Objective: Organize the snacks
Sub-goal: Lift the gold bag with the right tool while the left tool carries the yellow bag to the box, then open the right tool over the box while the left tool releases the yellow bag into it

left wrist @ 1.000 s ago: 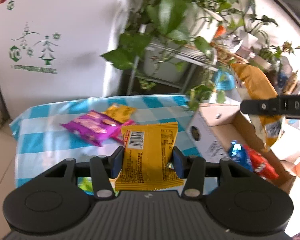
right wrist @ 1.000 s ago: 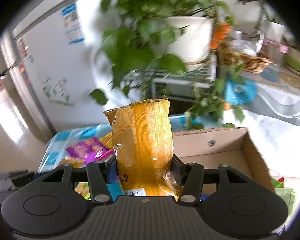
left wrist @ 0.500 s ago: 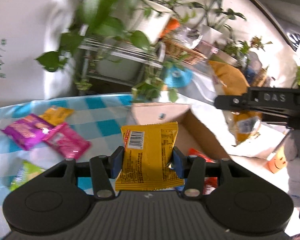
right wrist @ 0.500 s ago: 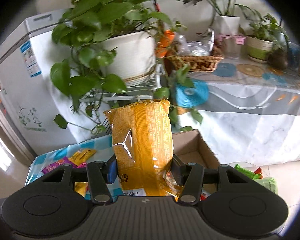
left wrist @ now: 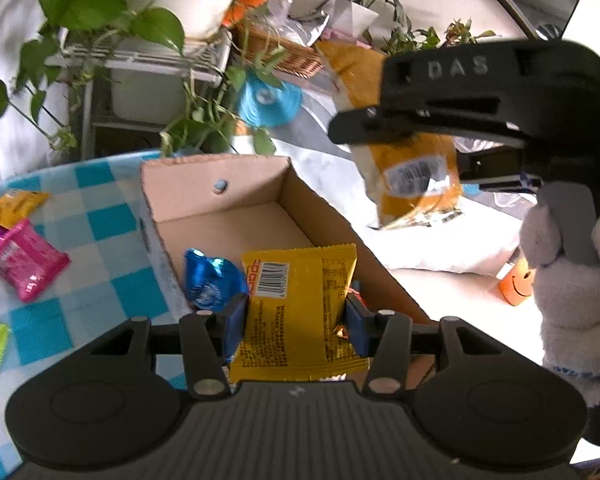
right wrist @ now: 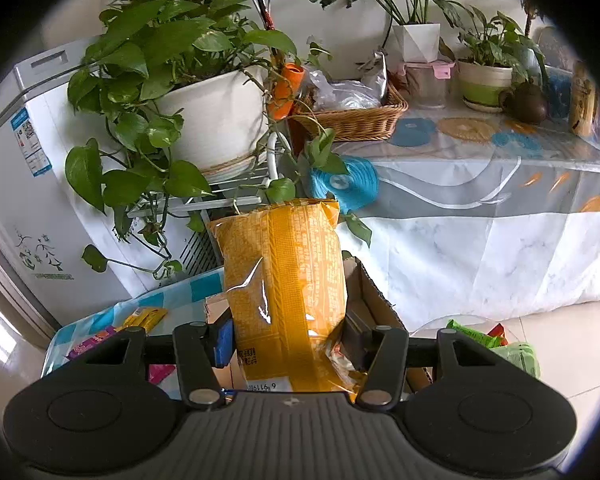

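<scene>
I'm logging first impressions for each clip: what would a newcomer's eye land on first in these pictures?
Most striking are the two yellow snacks held up at once: the left hand-held gripper clamps a flat yellow packet just above the open cardboard box, while the right hand-held gripper grips a tall orange-yellow bag upright. Next comes the big leafy potted plant behind, then the pink packet on the blue checked tablecloth.
</scene>
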Action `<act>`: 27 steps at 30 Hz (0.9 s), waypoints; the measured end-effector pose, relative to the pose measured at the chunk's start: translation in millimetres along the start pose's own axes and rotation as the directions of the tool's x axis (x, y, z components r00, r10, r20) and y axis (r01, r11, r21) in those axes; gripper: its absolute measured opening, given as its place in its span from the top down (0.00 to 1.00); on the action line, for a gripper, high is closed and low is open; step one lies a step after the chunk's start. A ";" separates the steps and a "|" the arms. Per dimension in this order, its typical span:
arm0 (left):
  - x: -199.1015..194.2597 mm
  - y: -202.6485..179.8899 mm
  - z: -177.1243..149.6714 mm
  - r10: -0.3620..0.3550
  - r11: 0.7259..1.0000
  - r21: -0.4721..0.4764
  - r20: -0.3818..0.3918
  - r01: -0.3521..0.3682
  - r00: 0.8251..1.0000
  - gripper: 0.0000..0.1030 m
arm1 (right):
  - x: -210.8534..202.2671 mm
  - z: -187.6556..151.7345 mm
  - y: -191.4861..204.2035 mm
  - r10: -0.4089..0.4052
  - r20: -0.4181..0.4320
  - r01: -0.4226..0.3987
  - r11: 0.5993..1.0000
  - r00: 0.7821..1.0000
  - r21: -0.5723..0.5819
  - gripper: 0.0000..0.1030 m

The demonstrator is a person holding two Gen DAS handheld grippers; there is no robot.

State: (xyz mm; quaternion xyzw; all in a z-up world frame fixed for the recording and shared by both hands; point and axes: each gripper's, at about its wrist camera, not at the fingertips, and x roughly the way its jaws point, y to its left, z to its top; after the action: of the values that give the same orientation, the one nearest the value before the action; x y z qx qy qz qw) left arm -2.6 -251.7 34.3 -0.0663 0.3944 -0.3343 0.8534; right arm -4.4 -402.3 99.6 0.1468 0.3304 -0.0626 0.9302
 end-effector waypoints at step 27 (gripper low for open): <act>-25.1 39.3 -3.0 0.062 0.997 -0.054 0.015 -0.061 0.998 0.18 | 13.7 -0.4 10.2 0.017 -0.012 -0.017 0.999 1.000 0.048 0.17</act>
State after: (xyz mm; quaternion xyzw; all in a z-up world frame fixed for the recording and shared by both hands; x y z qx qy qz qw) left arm 3.9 -205.5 33.3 -0.0796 0.3979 -0.2969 0.8644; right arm 8.1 -392.8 93.0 0.1720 0.3331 -0.0617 0.9250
